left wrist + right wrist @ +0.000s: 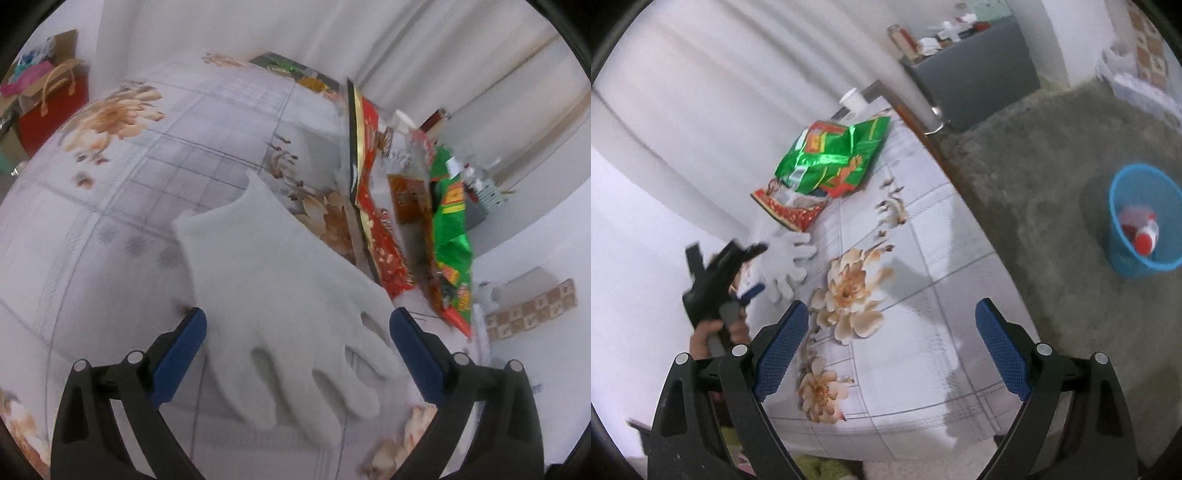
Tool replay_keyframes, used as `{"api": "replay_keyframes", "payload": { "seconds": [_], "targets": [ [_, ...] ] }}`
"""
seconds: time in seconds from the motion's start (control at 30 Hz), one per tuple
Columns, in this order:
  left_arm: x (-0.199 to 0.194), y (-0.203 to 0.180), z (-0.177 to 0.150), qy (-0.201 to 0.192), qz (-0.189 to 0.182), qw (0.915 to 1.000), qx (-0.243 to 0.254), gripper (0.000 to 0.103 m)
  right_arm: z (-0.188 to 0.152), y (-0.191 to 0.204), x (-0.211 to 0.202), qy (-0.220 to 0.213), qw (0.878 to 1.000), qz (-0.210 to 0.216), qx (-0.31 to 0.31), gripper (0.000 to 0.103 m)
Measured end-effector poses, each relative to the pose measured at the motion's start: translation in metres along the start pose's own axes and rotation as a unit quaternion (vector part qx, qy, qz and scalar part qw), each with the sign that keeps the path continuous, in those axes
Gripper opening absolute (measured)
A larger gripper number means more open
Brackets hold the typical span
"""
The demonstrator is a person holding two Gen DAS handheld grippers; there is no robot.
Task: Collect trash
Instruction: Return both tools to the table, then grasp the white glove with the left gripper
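A white glove (280, 295) lies flat on the floral tablecloth (110, 206), fingers pointing toward the camera. My left gripper (297, 325) is open, its blue pads standing on either side of the glove's hand part. Beyond the glove lie a red snack wrapper (376, 221) and a green snack bag (452, 229). In the right wrist view the same glove (786, 254), green bag (834, 158) and red wrapper (790, 206) sit near the far edge of the table. My right gripper (892, 336) hangs open and empty above the tablecloth (916, 258).
A blue mesh bin (1145, 229) with a red and white item inside stands on the grey carpet (1034, 166) right of the table. A white cup (853, 99) sits at the table's far end. A red bag (55, 107) and boxes stand past the table's left side.
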State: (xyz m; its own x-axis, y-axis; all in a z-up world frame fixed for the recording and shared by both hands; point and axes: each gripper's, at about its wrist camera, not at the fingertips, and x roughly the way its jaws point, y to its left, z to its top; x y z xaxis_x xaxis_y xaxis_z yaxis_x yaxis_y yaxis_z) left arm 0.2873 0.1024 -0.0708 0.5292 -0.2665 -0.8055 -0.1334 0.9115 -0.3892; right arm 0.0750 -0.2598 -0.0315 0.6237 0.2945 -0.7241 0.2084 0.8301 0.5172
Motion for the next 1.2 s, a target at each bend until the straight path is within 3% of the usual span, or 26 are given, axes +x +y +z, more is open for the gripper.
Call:
{"api": "replay_keyframes", "payload": {
  "seconds": [0.23, 0.57, 0.9, 1.03, 1.13, 1.2],
  "targets": [
    [0.022, -0.021, -0.003, -0.021, 0.064, 0.9899, 0.125, 0.096, 0.008, 0.038, 0.015, 0.005, 0.998, -0.009, -0.059, 0.088],
    [0.018, -0.008, -0.015, -0.046, 0.08, 0.9702, 0.224, 0.059, 0.044, 0.074, 0.042, 0.005, 0.992, -0.025, -0.12, 0.088],
    [0.007, 0.01, -0.012, -0.044, 0.052, 0.9675, 0.244, 0.03, 0.079, 0.115, 0.091, 0.004, 0.977, -0.064, -0.204, 0.088],
    [-0.002, 0.02, -0.016, -0.03, 0.026, 0.9698, 0.241, 0.02, 0.083, 0.131, 0.102, 0.014, 0.977, -0.039, -0.211, 0.087],
    [-0.012, 0.034, -0.02, -0.007, -0.02, 0.9769, 0.212, 0.018, 0.07, 0.154, 0.113, 0.032, 0.971, -0.001, -0.237, 0.078],
    [-0.019, 0.044, -0.025, 0.013, -0.053, 0.9803, 0.19, 0.017, 0.06, 0.167, 0.126, 0.054, 0.966, 0.014, -0.252, 0.064]
  ]
}}
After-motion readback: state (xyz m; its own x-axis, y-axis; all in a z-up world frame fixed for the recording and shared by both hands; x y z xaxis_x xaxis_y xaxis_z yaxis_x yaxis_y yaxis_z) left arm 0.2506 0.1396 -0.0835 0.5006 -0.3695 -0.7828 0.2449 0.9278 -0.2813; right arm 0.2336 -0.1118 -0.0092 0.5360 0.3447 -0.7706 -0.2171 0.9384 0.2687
